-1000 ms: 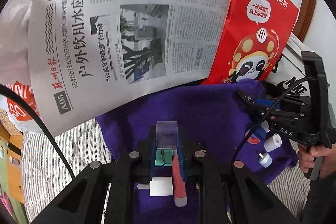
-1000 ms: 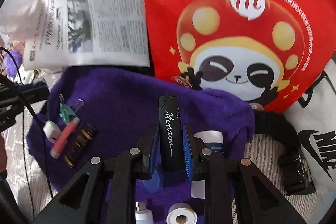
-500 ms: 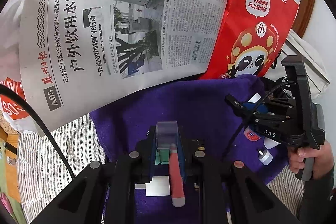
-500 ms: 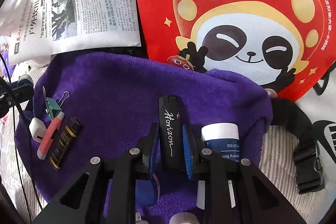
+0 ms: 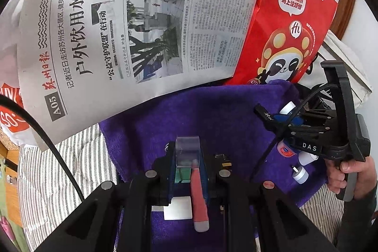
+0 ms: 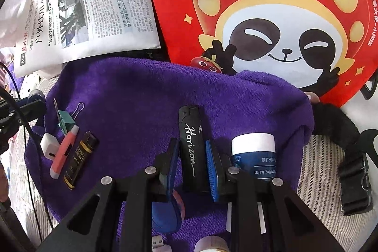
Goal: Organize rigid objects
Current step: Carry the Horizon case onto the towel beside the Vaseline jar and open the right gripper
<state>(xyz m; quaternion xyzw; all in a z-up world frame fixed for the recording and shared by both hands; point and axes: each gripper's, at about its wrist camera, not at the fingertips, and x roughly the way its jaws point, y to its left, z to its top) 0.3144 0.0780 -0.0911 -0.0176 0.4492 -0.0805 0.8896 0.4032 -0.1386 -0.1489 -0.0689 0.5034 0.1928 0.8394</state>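
1. Right gripper (image 6: 191,157) is clamped on a black lighter (image 6: 191,145) marked "Horizon", lower middle of the frame, over the purple towel (image 6: 141,96).
2. Left gripper (image 5: 187,165) has a clear tape roll (image 5: 187,151) pinched between its pads.
3. Far left of the right view: green binder clip (image 6: 65,121), pink cutter (image 6: 63,152), white adapter (image 6: 49,145) and dark "Grand Reserve" tube (image 6: 79,158), all bunched on the towel.
4. Blue balm jar (image 6: 254,155) sits just right of the lighter.

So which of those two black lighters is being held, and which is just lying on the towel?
The black lighter with white "Horizon" script is held between the right gripper pads. The other black lighter with gold bands lies free on the purple towel, beside a pink cutter.
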